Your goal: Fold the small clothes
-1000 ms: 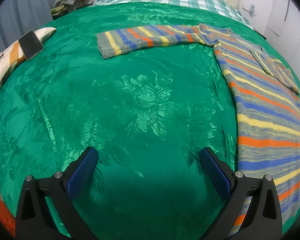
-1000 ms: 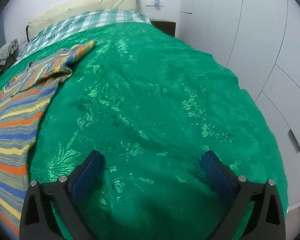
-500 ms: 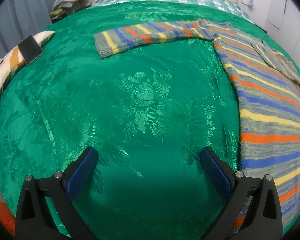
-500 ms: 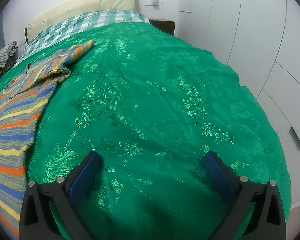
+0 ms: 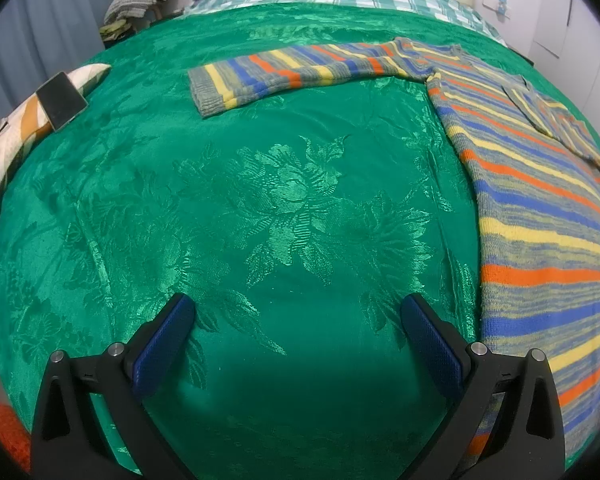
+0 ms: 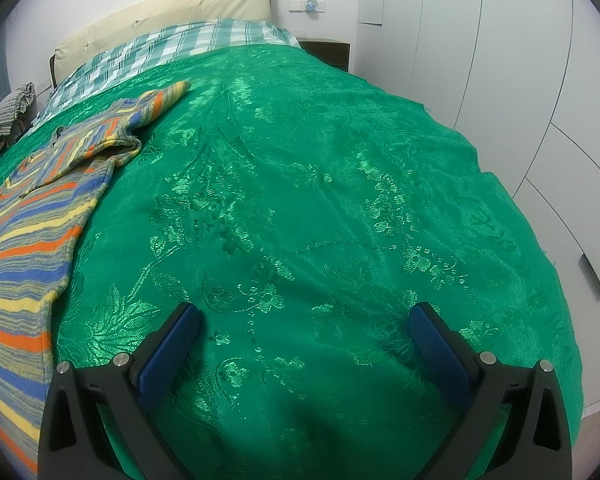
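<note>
1. The striped sweater (image 5: 540,208) lies flat on the green bedspread (image 5: 260,208), right of the left gripper (image 5: 298,312) and left of the right gripper (image 6: 306,320); its body runs away from both.
2. One sleeve (image 5: 284,72) stretches leftward, ahead of the left gripper; I judge that gripper better placed for it.
3. Both grippers gape wide, holding nothing.
4. Count: one sweater, two phones (image 5: 61,101).

We see a bed covered by a shiny green floral brocade bedspread (image 5: 292,200). A striped knitted sweater (image 5: 540,208) lies flat on it, one sleeve stretched sideways. A patterned cushion (image 5: 24,124) rests at its edge, and teal checked bedding (image 6: 188,46) shows near the headboard.
</note>
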